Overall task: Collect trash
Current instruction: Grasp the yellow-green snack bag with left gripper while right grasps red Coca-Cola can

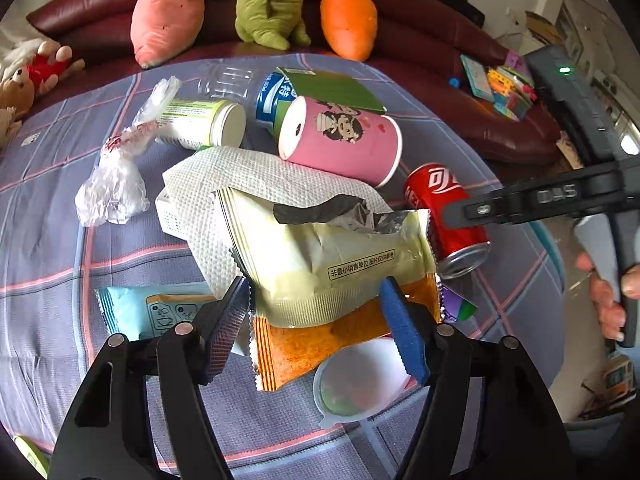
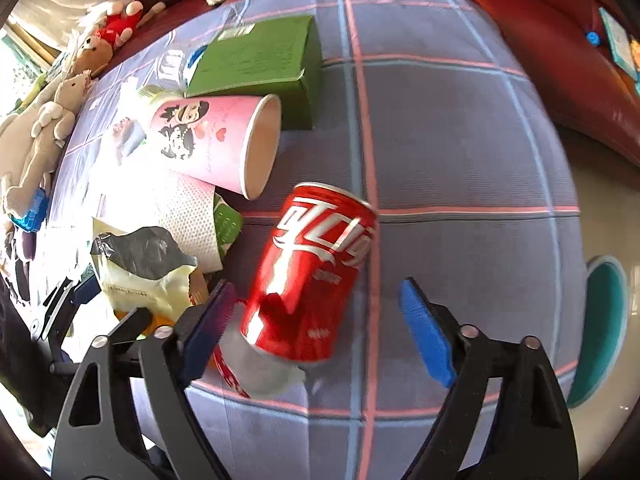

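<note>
Both claws are lining up grabs in the trash pile. The left gripper [image 1: 316,312] straddles the pale yellow snack wrapper [image 1: 332,260]; its pads look to be at the wrapper's edges, though whether they press is unclear. The right gripper [image 2: 316,316] stands unclenched, the red cola can [image 2: 312,272] lying between its jaws, nearer the left pad. Next: centre on the can, then clench.

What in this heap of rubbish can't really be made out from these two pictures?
- Clear plastic bottle, left wrist view: mostly hidden behind the green box and pink paper cup.
- White carton, left wrist view: covered by the paper towel.
- Plastic lidded cup, right wrist view: blurred, half behind the red cola can.
- Pale snack bag: contents unseen.
</note>
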`<state>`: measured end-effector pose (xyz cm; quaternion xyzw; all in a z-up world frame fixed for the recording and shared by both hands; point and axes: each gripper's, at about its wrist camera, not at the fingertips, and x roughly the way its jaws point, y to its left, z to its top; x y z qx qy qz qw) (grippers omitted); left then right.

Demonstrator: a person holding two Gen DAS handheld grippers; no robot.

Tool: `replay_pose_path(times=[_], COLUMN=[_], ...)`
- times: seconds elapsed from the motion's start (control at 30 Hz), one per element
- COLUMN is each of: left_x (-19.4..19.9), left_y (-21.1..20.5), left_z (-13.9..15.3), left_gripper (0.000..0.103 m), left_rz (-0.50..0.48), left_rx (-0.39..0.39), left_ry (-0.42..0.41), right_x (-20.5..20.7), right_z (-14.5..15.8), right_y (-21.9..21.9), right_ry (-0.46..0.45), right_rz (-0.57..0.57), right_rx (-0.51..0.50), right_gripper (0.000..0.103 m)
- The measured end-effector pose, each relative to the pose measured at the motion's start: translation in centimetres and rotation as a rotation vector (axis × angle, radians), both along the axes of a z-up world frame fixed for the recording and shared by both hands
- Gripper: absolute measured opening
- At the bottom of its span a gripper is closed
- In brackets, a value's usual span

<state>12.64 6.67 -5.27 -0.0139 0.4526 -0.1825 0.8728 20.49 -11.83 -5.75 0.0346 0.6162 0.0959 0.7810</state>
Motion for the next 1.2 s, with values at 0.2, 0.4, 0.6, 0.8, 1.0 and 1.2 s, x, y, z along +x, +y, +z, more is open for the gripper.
replay_pose_path(times=[0.2,0.4,0.6,0.8,1.0,1.2], left_x=[-1.0,-1.5,-1.2,-1.5,-2.3,-2.4], left_y=[-1.8,-2.5,-1.1,-1.3,-2.8,-5.2], left_z=[0.6,2.3,4.8,6.6,8.2,8.4], left_gripper=[0.043,0.029,0.026,0.026,0.026,0.026], left_rz=[-0.065,-0.043,0.051,0.094,0.085,0.058], left_rx=[0.038,0.059,0.035,0.034,0.044,0.04], left_ry=[-0.017,-0.063,-0.109,-0.127,-0.151,-0.142], right_x=[0.3,-0.6,-2.1,-3.7,-5.0,-6.6], right_z=[-1.7,-0.2,2.3,3.6,4.5,5.2], right_y=[0.3,-0.5,-2.3,-4.5,-6.6,-9.9], right_ry=[0.041,-0.021,-0.09,-0.126,-0.151,-0.168], right_rz=[-0.001,0.001,-0.005,-0.029,-0.07,-0.12], right_rx=[0.039,0.063,0.069,0.093,0.109,0.139], right_gripper=[0.067,0.049,0.048,0.048,0.048,0.048])
